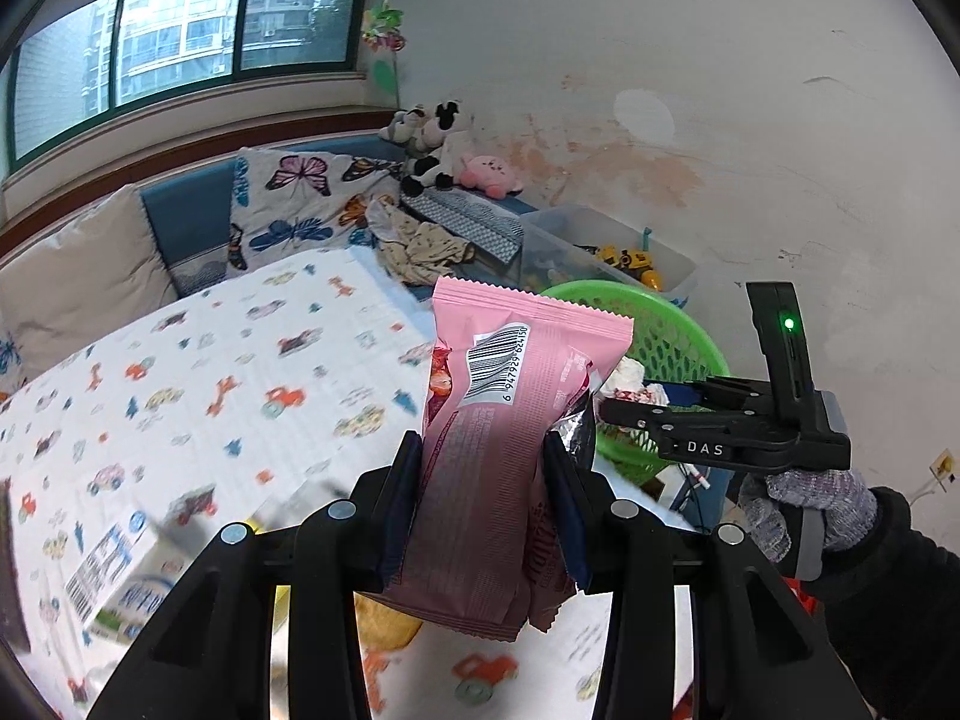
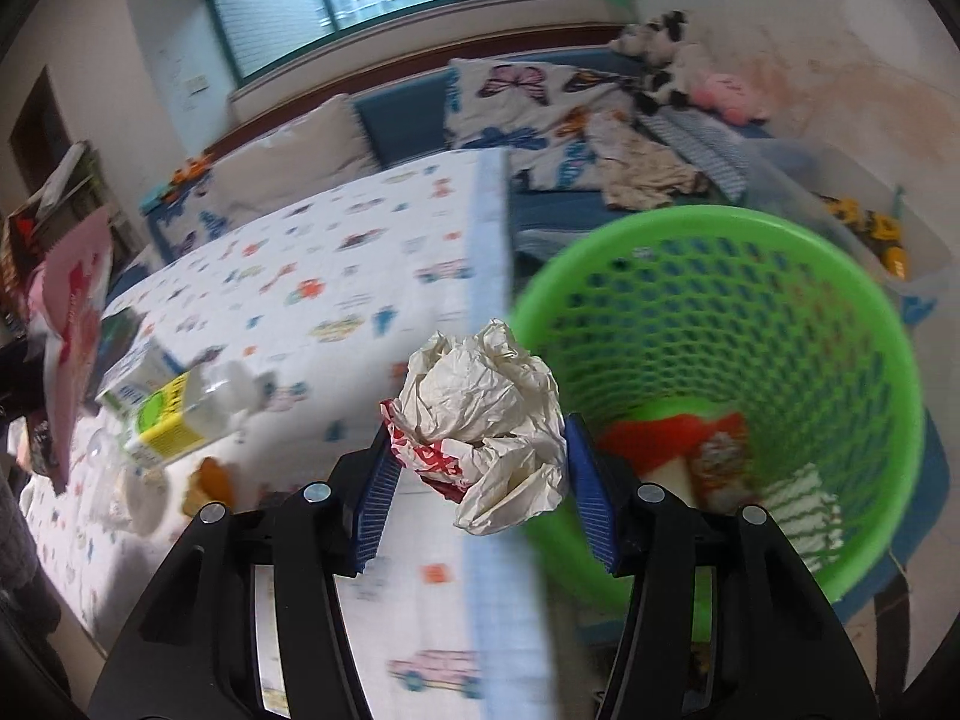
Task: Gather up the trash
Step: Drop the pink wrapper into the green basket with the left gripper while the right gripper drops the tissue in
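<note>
The right hand-held gripper [image 2: 477, 474] pinches a crumpled paper wad [image 2: 486, 420] beside the green basket [image 2: 840, 276] (left hand-held gripper [image 1: 480, 504] squeezes a pink snack bag [image 1: 510, 408]), and letting go early could drop it on the table [image 2: 336, 276].

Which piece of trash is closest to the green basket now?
The crumpled white paper in the right hand-held gripper, beside the basket rim; the pink wrapper is farther.

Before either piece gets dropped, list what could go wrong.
1. The crumpled paper sits loosely between the right tongs, short of the green basket rim; released now, it may land on the bed.
2. The left tongs pinch only the pink wrapper's lower half; it could slip.
</note>
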Motion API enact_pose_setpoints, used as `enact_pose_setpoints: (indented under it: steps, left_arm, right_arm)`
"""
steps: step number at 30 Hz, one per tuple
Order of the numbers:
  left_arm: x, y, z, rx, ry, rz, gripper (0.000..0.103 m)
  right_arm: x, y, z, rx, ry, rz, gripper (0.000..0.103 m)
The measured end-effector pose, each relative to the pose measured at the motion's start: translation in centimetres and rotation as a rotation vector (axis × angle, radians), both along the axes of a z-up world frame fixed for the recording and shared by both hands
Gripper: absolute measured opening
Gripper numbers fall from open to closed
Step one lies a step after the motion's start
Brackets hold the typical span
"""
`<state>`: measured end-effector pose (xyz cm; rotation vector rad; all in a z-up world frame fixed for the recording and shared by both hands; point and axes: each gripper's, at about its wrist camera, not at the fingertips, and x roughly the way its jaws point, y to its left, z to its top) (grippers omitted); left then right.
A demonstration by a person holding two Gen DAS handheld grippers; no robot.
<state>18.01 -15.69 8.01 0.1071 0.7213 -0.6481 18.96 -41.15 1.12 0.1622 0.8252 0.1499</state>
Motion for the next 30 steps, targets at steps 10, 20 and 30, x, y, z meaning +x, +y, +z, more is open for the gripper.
enact_pose_setpoints:
  steps: [10, 20, 30]
  left_arm:
    - [2.7, -5.6, 0.6, 0.005, 0.015, -0.055, 0.04]
    - [4.8, -11.4, -0.2, 0.03, 0.046, -0.111, 0.04]
    - [6.6, -16.1, -1.7, 0.043, 0.096, -0.139, 0.04]
  right_arm:
    - [0.0, -5.8, -0.4, -0.031, 0.011, -0.123, 0.056]
    - [-0.9, -8.9, -0.8, -0.008, 0.014, -0.188, 0.066]
    - [-3.0, -9.8, 0.2, 0.011, -0.018, -0.2, 0.069]
